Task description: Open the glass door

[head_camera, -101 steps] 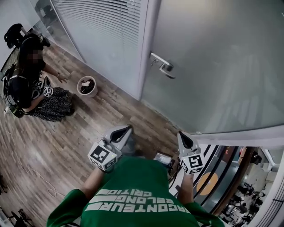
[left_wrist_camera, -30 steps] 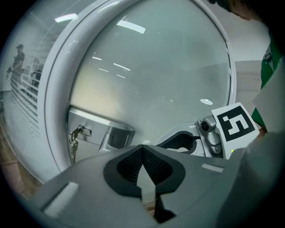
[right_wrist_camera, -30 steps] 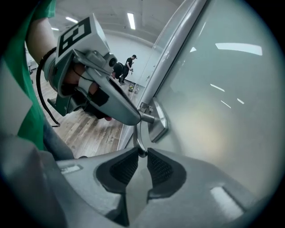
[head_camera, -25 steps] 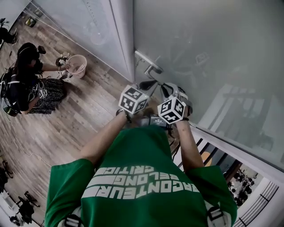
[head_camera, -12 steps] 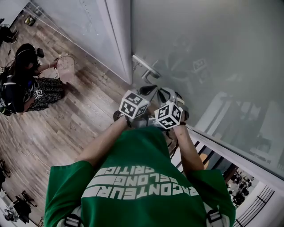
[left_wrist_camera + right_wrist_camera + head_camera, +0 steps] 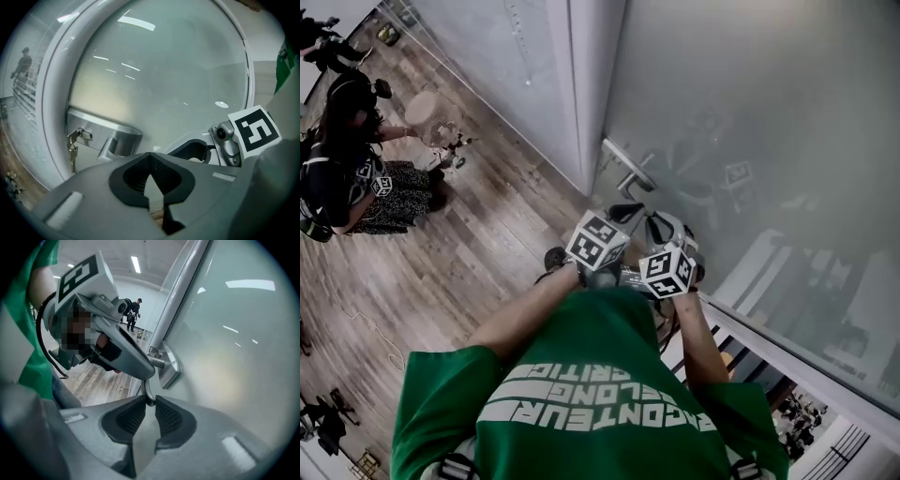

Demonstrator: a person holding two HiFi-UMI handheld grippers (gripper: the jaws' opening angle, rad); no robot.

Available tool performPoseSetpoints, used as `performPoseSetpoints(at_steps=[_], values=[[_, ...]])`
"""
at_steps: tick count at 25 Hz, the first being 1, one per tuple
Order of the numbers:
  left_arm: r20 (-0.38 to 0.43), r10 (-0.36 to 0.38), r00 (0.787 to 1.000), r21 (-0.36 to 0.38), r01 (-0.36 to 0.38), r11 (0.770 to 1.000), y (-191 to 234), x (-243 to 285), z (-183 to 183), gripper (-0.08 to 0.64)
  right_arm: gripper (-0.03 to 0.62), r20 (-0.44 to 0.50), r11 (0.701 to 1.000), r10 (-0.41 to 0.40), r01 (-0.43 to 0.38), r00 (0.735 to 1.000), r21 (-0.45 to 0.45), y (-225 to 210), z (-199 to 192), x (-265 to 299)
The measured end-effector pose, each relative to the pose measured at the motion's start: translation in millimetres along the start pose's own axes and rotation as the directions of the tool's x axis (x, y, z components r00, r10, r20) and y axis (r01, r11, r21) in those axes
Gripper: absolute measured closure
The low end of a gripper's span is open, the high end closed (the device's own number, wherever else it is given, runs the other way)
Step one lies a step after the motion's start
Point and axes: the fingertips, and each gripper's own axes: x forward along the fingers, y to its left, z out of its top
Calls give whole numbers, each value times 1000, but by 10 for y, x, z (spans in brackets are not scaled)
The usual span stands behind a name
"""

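Glass door, frosted and grey, stands right in front of me, and my right gripper is on its handle. The ribbed black pads sit a sliver apart, with the thin, shiny curved end of the lever pinched between their tips. Only that gripper's own view shows this; the head view gives me just the two grippers bunched close below the handle.

My left gripper has its jaws together on nothing, aimed just under the handle. Its view adds what the others lack: a long brushed-metal lock plate on the glass, with keys hanging from its left end.

In the right gripper view, the left gripper's smooth grey jaw crosses in front of the handle's neck. The door's edge meets a white post. Left of that is a wood-plank floor, where another person crouches well apart, an arm out toward a round pale basket.
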Motion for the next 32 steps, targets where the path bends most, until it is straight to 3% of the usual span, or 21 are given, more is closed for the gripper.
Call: performPoseSetpoints(at_steps=[22, 32], values=[[-4, 25, 1000, 38, -25, 999, 65, -42, -54, 545, 540, -33, 999, 19, -17, 999, 45, 7, 36, 22], [-56, 41, 998, 37, -39, 999, 78, 50, -175, 545, 540, -58, 997, 31, -27, 998, 70, 75, -101, 202]])
